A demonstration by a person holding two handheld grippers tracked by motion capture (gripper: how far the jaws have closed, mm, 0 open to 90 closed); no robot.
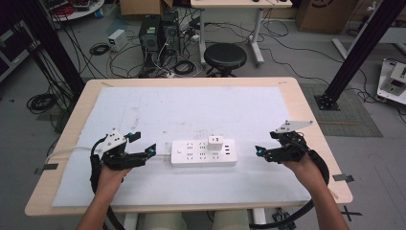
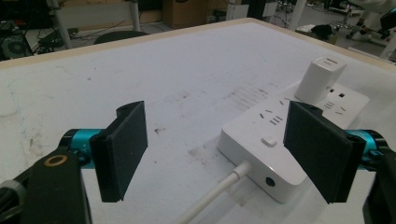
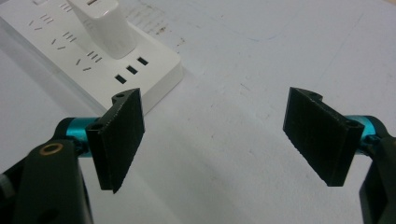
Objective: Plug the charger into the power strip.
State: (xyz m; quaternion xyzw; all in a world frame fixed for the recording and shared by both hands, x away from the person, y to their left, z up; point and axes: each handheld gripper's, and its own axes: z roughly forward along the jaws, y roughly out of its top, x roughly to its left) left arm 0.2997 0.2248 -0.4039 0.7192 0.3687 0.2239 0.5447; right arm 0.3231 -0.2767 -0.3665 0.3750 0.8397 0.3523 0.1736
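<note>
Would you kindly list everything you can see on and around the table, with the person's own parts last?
power strip: one, white, centre of the mat, between the grippers
charger: one, white, plugged into the strip's top
cord: one, white, leaving the strip's left end
mat: one, pale blue-white, covering the table
table: one, light wood
stool: one, black, beyond the table
left gripper: one, black, jaws open, left of the strip
right gripper: one, black, jaws open, right of the strip
</note>
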